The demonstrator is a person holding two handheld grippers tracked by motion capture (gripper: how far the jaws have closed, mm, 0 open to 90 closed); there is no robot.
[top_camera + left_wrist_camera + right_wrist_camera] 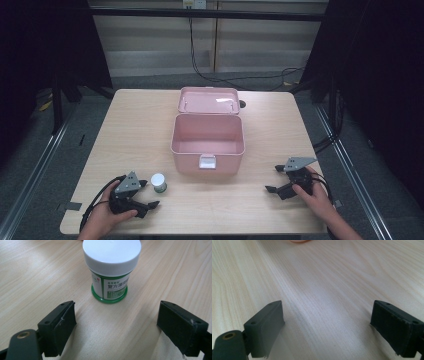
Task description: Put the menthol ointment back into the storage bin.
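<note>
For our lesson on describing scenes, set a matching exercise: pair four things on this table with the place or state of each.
Things:
1. pink box
2. small jar
3. left gripper
4. right gripper

Places or states:
A. upright, white cap on, near the left gripper
B. near the table's right edge, jaws open over bare wood
C. middle of the table, lid open
D. jaws open, aimed at the jar

Pairs: 1-C, 2-A, 3-D, 4-B

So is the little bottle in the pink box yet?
Not yet. Done: the pink box sits with its lid up. In hand: the left gripper, jaws open, faces the upright bottle without touching it. Left, probably: grab it and put it inside.
</note>
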